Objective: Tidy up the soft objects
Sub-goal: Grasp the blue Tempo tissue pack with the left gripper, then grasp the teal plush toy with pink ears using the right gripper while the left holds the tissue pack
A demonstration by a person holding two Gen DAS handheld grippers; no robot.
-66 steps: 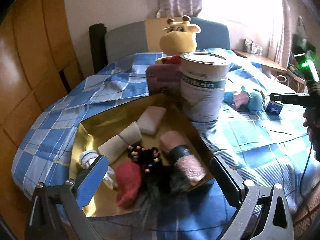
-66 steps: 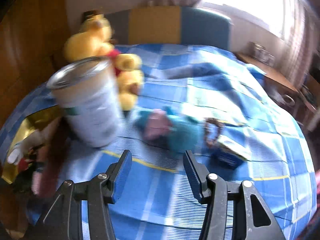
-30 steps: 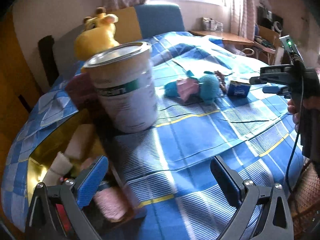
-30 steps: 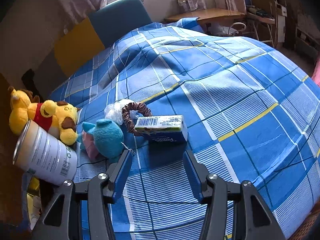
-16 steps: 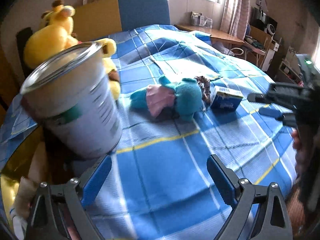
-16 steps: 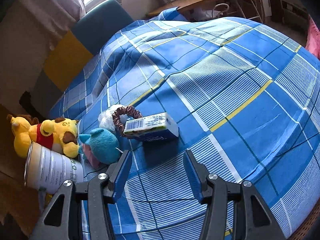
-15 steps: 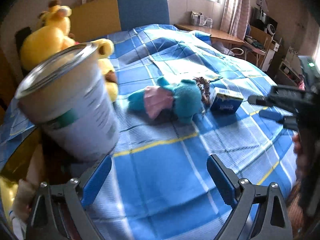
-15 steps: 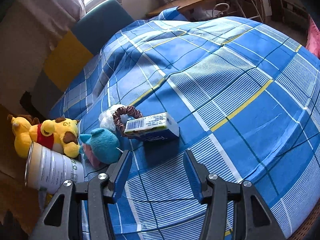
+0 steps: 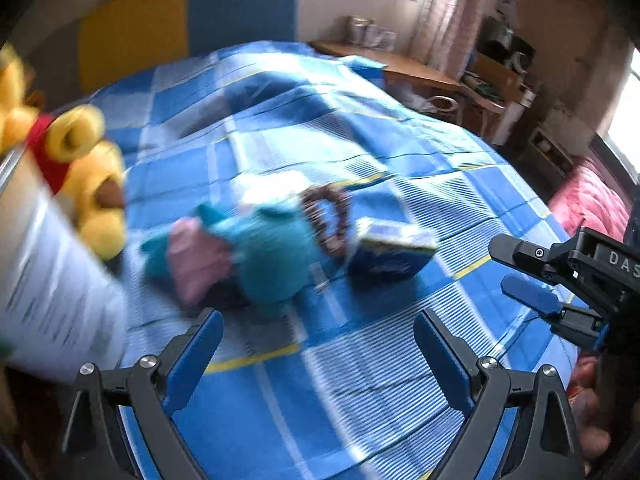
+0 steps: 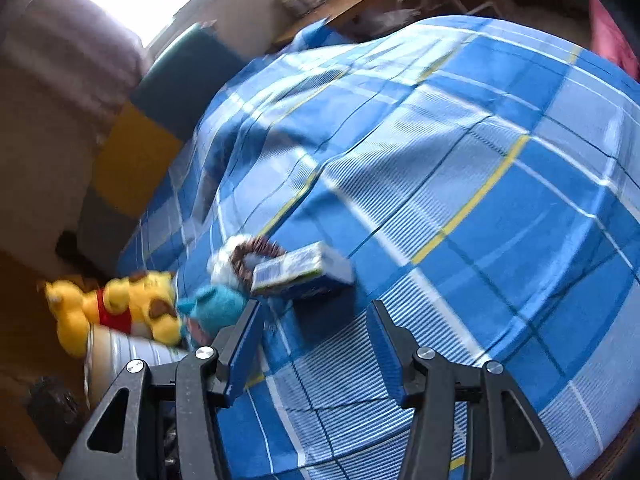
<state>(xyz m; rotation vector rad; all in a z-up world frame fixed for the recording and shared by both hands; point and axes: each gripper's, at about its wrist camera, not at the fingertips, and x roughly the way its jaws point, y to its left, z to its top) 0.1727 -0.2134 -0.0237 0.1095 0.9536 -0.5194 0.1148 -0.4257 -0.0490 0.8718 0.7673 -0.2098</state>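
A teal and pink plush toy [image 9: 248,252] lies on the blue checked bedcover [image 9: 320,400], just ahead of my left gripper [image 9: 316,344]. That gripper is open, with only cloth between its blue pads. A brown scrunchie [image 9: 326,216] and a blue tissue box [image 9: 392,248] lie right of the plush. A yellow bear plush [image 9: 84,176] sits at the left. My right gripper [image 10: 316,340] hovers in front of the tissue box [image 10: 300,272], open and empty. The right wrist view also shows the scrunchie [image 10: 256,258], the teal plush [image 10: 216,304] and the bear [image 10: 120,304].
A tall white tin can [image 9: 48,272] stands at the left edge, close to the bear. My right gripper [image 9: 506,268] reaches in from the right of the left wrist view. A wooden desk [image 9: 400,64] with clutter stands beyond the bed. A pink cloth [image 9: 588,204] lies at the right.
My left gripper has swung right, away from the gold tray and the can, toward the teal plush. The right gripper has rolled, so its view is tilted.
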